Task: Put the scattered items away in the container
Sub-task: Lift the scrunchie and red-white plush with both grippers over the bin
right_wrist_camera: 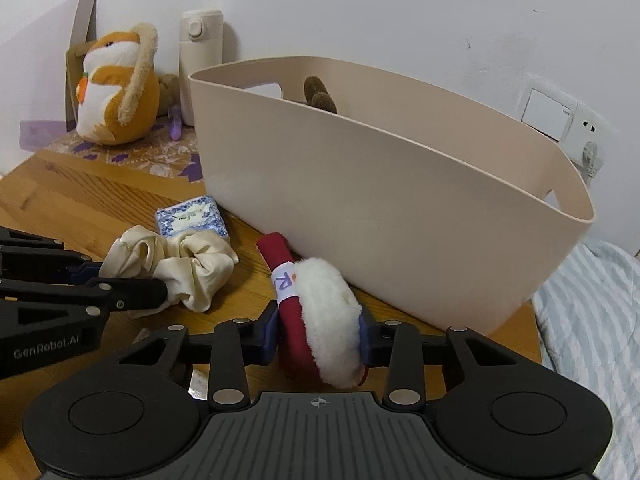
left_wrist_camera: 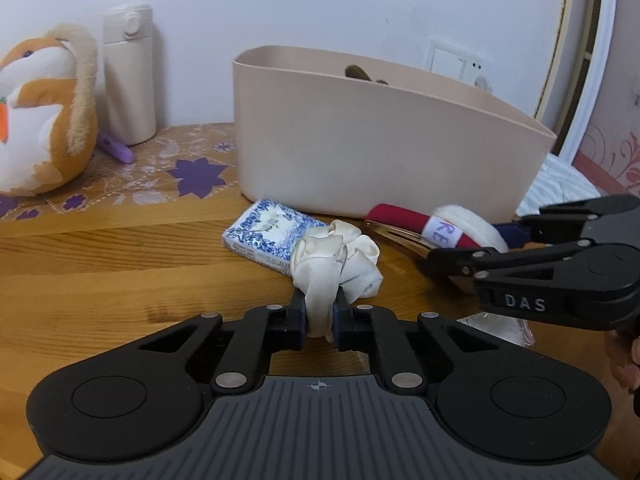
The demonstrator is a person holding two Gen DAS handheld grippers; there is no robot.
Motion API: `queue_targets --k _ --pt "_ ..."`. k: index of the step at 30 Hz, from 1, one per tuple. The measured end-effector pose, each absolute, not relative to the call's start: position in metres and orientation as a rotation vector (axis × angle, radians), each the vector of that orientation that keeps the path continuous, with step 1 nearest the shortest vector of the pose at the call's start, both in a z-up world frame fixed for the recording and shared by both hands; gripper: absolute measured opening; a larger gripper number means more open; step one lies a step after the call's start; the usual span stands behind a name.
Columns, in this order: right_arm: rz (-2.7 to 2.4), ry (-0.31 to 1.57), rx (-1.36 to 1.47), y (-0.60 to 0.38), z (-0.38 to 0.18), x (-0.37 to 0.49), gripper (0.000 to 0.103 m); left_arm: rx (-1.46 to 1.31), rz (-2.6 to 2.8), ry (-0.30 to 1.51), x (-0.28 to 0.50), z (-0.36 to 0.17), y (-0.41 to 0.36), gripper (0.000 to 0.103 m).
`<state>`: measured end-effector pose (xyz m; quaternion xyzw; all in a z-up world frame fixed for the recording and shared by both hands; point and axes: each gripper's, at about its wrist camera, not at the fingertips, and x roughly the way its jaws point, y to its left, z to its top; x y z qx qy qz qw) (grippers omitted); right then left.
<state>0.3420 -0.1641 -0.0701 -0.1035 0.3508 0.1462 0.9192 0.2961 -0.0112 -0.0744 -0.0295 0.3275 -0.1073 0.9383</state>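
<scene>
The cream scrunchie (left_wrist_camera: 336,256) lies on the counter (left_wrist_camera: 120,264) in front of the beige bin (left_wrist_camera: 360,152), and the left gripper (left_wrist_camera: 320,312) has its jaws pinching one loop of the fabric, the rest of it bunched loosely ahead of the fingers. Beside it, nearer the bin's front wall, the red and white plush hair clip (right_wrist_camera: 316,312) is pinched between the jaws of the right gripper (right_wrist_camera: 320,340), which close on its fluffy white end and red body.

Both holds look taken, so the step in hand is probably the lift and carry over the bin's rim. The scrunchie is soft and held by one fold only; it would be best raised straight up and slowly, so the loop does not slide out. It also touches the blue and white packet (left_wrist_camera: 266,236) lying just in front of the bin, so a sideways drag could shove that packet. The clip is bulkier and partly squashed; lift it clear of the bin wall before moving it in, since the rim stands high above both items. The two grippers sit near each other, so moving one at a time would avoid a knock.

The counter is wood, with a purple flowered cloth (left_wrist_camera: 192,168) to the left of the bin. On it stand a stuffed toy (left_wrist_camera: 40,116) and a cream bottle (left_wrist_camera: 128,76) against the white wall. Something brown (right_wrist_camera: 320,94) pokes up inside the bin. Right of the bin lies striped bedding (right_wrist_camera: 592,344).
</scene>
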Motion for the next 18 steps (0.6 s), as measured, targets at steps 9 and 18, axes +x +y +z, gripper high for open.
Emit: queue_targets --k 9,18 --pt "0.32 0.673 -0.187 -0.168 -0.048 0.316 0.034 -0.092 -0.209 0.632 0.276 -0.059 0.003 0.011" --pt "0.326 0.579 -0.187 -0.174 -0.01 0.282 0.035 -0.09 -0.193 0.564 0.254 -0.032 0.009 0.011"
